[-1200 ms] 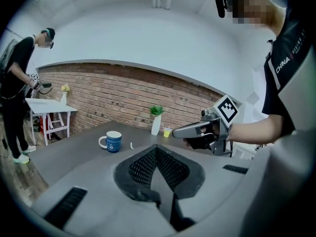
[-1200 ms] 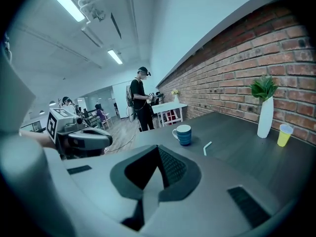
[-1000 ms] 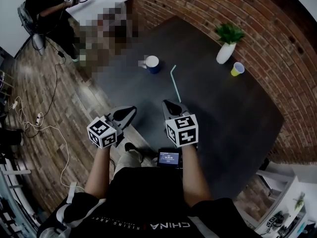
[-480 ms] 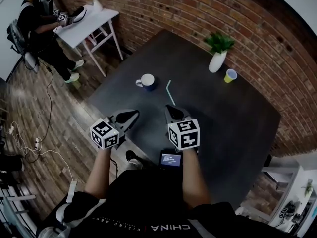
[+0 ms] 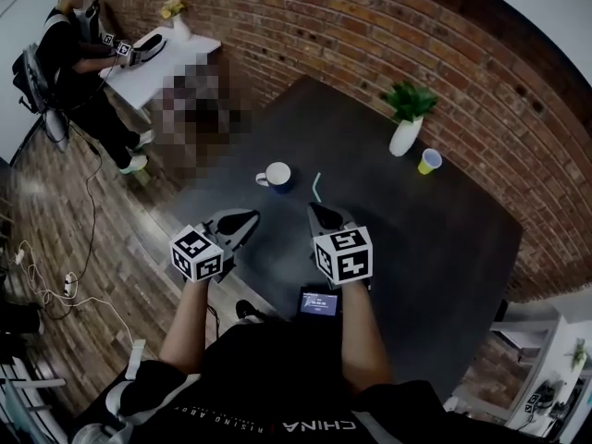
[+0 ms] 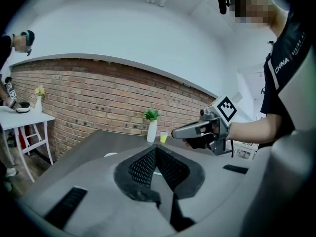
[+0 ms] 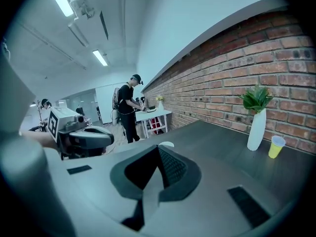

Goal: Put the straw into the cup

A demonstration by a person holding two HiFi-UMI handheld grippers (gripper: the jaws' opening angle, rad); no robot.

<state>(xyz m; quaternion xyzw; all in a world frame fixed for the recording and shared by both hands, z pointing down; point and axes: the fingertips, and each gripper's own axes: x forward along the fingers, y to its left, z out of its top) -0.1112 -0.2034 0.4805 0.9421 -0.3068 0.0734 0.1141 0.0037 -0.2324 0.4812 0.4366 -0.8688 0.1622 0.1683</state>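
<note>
A pale green straw [image 5: 315,188] lies flat on the dark table [image 5: 416,229], just right of a white and blue mug [image 5: 277,176]. A small yellow cup [image 5: 427,161] stands farther back on the right, next to the plant's vase. My right gripper [image 5: 324,213] hovers just short of the straw's near end, jaws together and empty. My left gripper [image 5: 246,219] is held over the table's near left edge, shut with nothing in it. The left gripper view shows its own closed jaws [image 6: 156,148] and the yellow cup [image 6: 163,137]. The right gripper view shows closed jaws [image 7: 158,147] and the mug's rim [image 7: 166,144].
A white vase with a green plant [image 5: 404,137] stands at the table's back near the brick wall. A phone [image 5: 315,301] lies at the near edge. Another person stands at a white side table [image 5: 157,58] far left; cables run across the wooden floor [image 5: 55,239].
Both grippers have moved forward and slightly up toward the table, so the straw and mug lie closer to their tips. Both stayed shut.
</note>
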